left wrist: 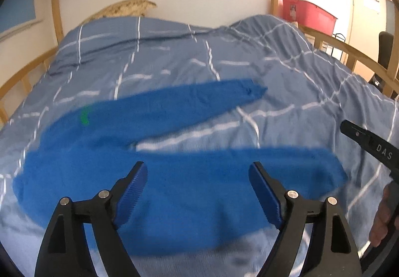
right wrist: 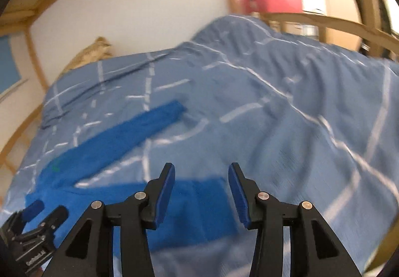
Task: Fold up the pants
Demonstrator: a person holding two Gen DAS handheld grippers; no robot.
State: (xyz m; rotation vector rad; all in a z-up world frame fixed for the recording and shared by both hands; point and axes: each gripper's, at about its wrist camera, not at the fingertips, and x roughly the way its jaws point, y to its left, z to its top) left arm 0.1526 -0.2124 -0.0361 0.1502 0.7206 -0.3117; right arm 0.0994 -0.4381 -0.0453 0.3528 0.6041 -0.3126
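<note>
Bright blue pants [left wrist: 174, 184] lie spread flat on the bed, waist at the left, the two legs splayed apart toward the right. A small green tag [left wrist: 84, 116] shows near the waist. My left gripper [left wrist: 198, 177] is open and empty, hovering over the near leg. My right gripper [right wrist: 200, 177] is open and empty above the end of the near leg [right wrist: 199, 207]. The far leg [right wrist: 129, 135] runs up and away. The left gripper shows at the lower left of the right wrist view [right wrist: 37, 217]. The right gripper's body shows at the right edge of the left wrist view [left wrist: 369, 145].
The pants lie on a blue quilt with a white grid [left wrist: 249, 52]. A wooden bed rail [left wrist: 349, 52] curves around the right side. A tan pillow [left wrist: 124, 8] sits at the wall. A red bin [left wrist: 306, 13] stands beyond the bed.
</note>
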